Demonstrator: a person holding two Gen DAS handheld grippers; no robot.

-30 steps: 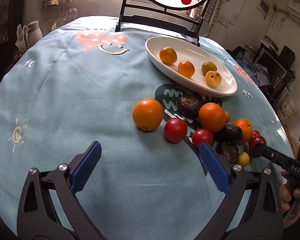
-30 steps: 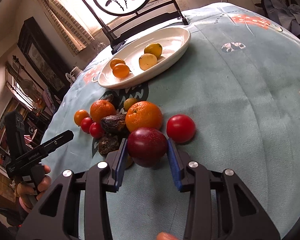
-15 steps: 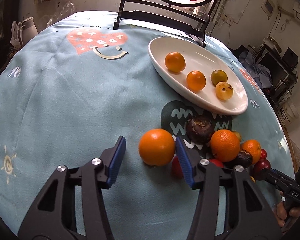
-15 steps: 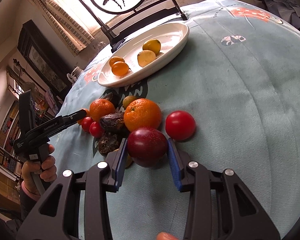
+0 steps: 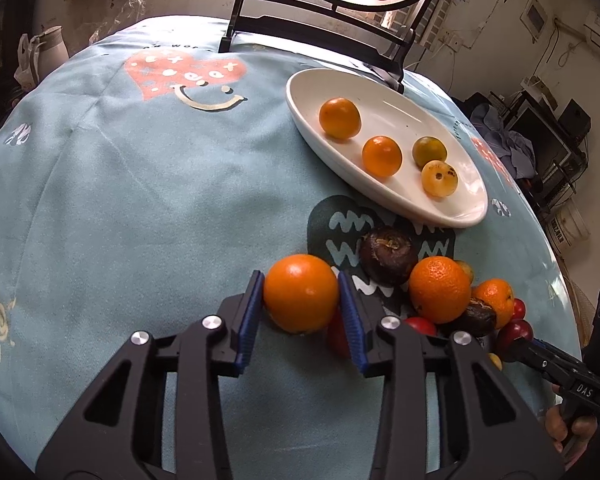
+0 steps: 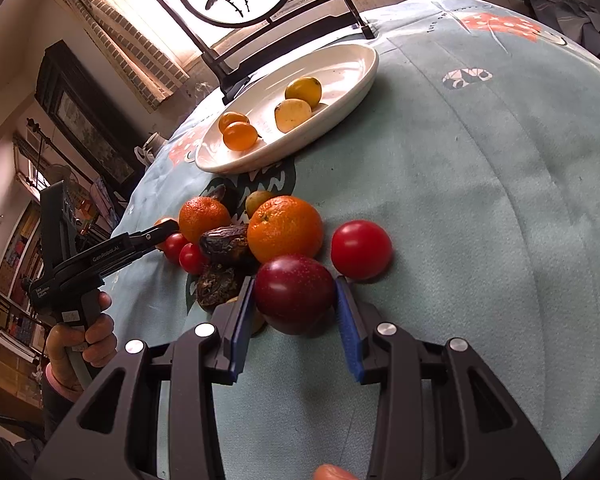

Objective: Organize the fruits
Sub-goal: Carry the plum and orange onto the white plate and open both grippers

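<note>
Fruits: four on white dish (image 5: 470, 216), three loose oranges, three dark fruits

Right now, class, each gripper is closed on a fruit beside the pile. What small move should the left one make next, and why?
Probably lift straight up. The left gripper, whose jaws have just been closing, now presses both sides of the orange, which sits on the cloth against a red fruit. Lifting clears the pile before heading for the dish.

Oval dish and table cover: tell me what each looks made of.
Oval dish: probably glazed ceramic, though it could be melamine; it is white, smooth and glossy, with a rounded rim. Table cover: a soft printed fabric, matte with a slight nap; it creases and drapes over the table's edge.
</note>
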